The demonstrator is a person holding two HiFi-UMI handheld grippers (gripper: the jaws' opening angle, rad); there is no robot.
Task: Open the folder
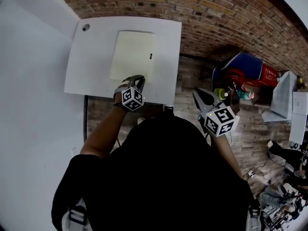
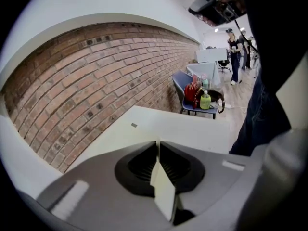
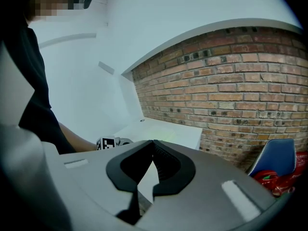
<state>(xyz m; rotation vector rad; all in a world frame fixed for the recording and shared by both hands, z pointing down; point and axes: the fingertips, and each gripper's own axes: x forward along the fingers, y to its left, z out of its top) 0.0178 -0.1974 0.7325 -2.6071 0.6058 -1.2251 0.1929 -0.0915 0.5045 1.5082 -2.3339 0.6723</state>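
A pale yellow folder point(image 1: 132, 52) lies flat on the white table point(image 1: 91, 66), with a small dark label near its right edge. My left gripper point(image 1: 138, 79) is at the folder's near edge. In the left gripper view the left gripper point(image 2: 158, 146) is shut on a thin pale sheet, the folder's cover point(image 2: 164, 191), which stands edge-on between the pads. My right gripper point(image 1: 199, 94) hangs off the table's right side over the brick floor. Its tips meet in the right gripper view point(image 3: 153, 144), shut with nothing between them.
A blue chair point(image 1: 246, 64) with a red bag and a green bottle point(image 2: 205, 100) stands to the right of the table. A round cable hole point(image 1: 85, 27) marks the table's far left corner. A white wall runs along the left. A person point(image 2: 234, 52) stands far off.
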